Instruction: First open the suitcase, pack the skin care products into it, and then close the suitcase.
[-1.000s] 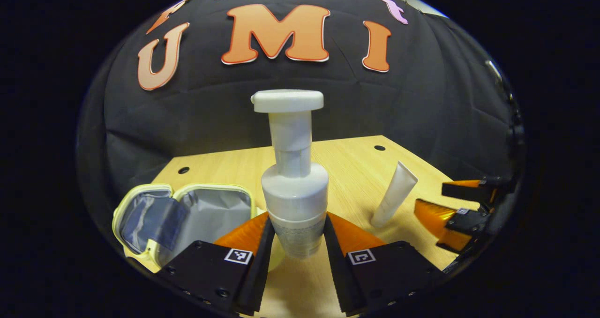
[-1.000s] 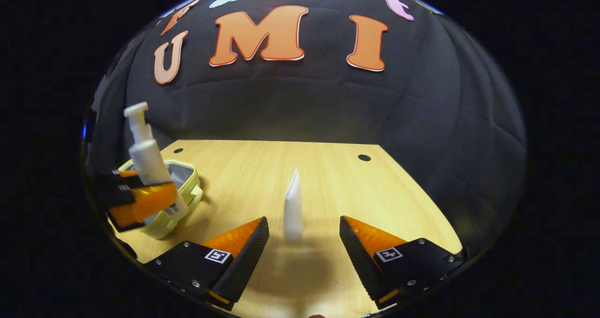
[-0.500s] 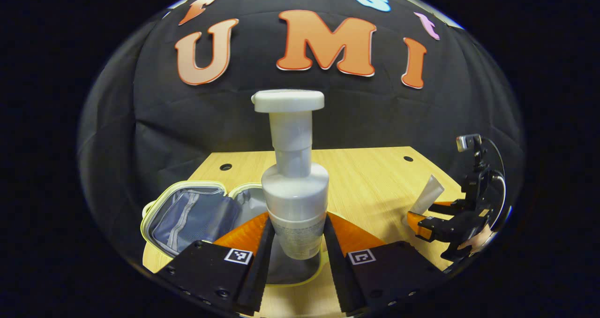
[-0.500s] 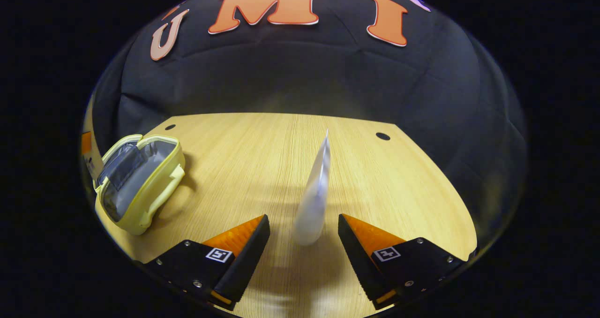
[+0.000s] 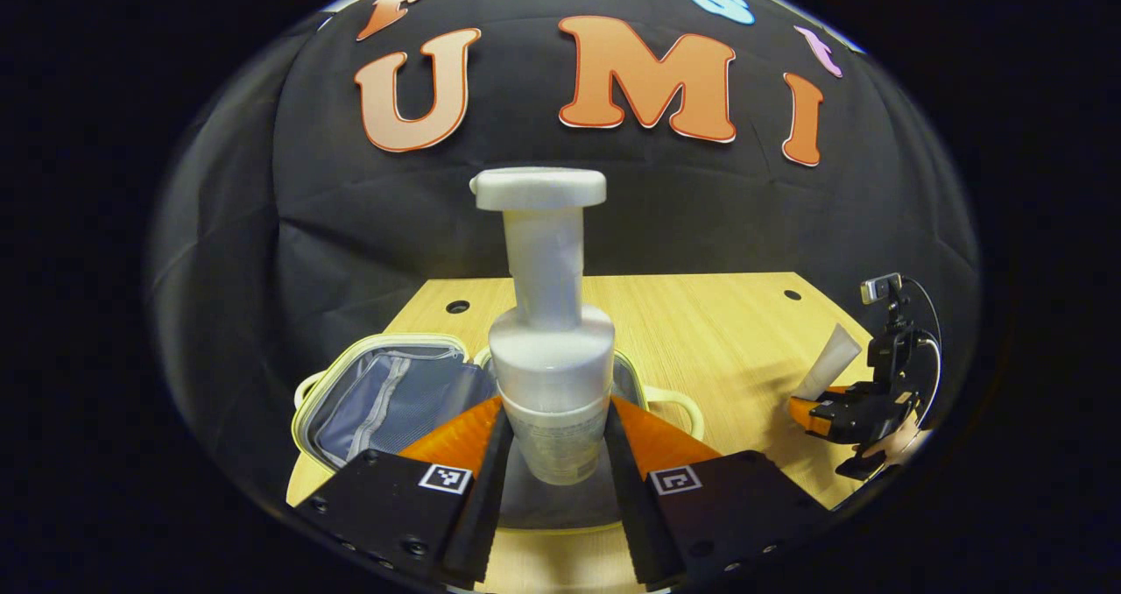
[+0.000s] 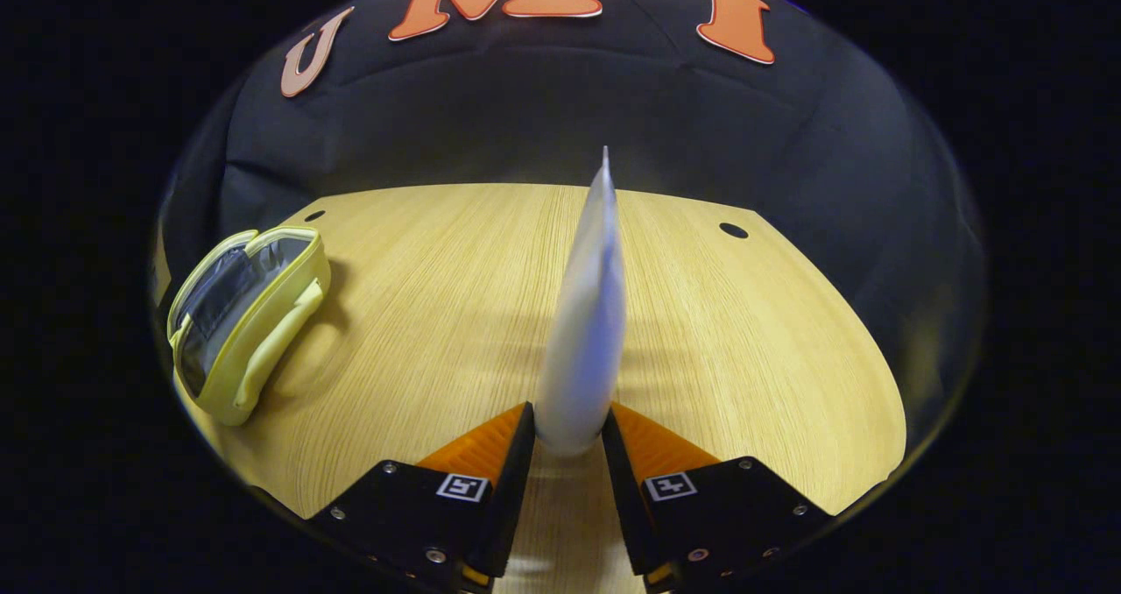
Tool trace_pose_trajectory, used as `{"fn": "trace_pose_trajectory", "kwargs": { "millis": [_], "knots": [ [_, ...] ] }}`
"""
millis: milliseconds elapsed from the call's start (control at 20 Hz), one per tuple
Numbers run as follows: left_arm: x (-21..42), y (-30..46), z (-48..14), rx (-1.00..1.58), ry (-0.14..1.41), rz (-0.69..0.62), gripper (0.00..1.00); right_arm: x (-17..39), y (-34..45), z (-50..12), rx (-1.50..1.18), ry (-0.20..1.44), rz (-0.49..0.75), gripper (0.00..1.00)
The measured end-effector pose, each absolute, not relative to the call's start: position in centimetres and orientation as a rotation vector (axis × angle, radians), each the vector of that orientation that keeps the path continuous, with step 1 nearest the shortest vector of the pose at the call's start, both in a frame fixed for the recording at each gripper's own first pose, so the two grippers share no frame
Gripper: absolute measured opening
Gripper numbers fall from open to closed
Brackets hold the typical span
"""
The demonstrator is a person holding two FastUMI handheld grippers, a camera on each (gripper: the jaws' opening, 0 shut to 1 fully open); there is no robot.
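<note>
My left gripper (image 5: 552,454) is shut on a white pump bottle (image 5: 547,349), which stands upright between its fingers above the open yellow suitcase (image 5: 385,392) with grey lining. In the right gripper view, my right gripper (image 6: 565,445) is shut on the lower end of a white tube (image 6: 585,322) that stands upright on the wooden table (image 6: 744,349). The suitcase (image 6: 241,318) lies open at the far left of that view. From the left gripper view, the right gripper (image 5: 854,410) and the tube (image 5: 828,362) sit at the far right.
The wooden table (image 5: 701,331) ends at the black cloth wall behind. Small round holes (image 6: 733,229) mark its back corners. A hand (image 5: 893,445) holds the right gripper at the table's right edge.
The left gripper carried the pump bottle over the open suitcase. The right gripper moved forward around the tube and shut on its lower end.
</note>
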State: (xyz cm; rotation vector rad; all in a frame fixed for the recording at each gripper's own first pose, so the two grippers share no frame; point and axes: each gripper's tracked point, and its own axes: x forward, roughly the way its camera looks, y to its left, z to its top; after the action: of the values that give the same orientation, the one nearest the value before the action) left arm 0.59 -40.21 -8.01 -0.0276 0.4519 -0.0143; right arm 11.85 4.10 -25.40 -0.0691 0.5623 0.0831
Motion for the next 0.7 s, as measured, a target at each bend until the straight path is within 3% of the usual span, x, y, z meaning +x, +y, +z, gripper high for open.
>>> {"fn": "trace_pose_trajectory", "kwargs": {
  "millis": [150, 250, 350, 700],
  "knots": [
    [0.9, -39.6, -7.9, -0.021, 0.470, -0.040, 0.60, 11.0, 4.7, -24.1, -0.031, 0.560, 0.085, 0.47],
    [1.0, -39.1, -7.5, -0.013, 0.494, -0.084, 0.60, 10.0, 5.5, -22.0, -0.017, 0.540, 0.100, 0.51],
    [1.3, -38.5, -7.4, 0.017, 0.533, -0.139, 0.59, 8.9, 6.8, -19.7, 0.002, 0.525, 0.126, 0.46],
    [2.5, -35.6, -10.4, 0.147, 0.793, -0.333, 0.60, 4.5, 11.9, -13.4, 0.134, 0.492, 0.186, 0.46]
  ]
}}
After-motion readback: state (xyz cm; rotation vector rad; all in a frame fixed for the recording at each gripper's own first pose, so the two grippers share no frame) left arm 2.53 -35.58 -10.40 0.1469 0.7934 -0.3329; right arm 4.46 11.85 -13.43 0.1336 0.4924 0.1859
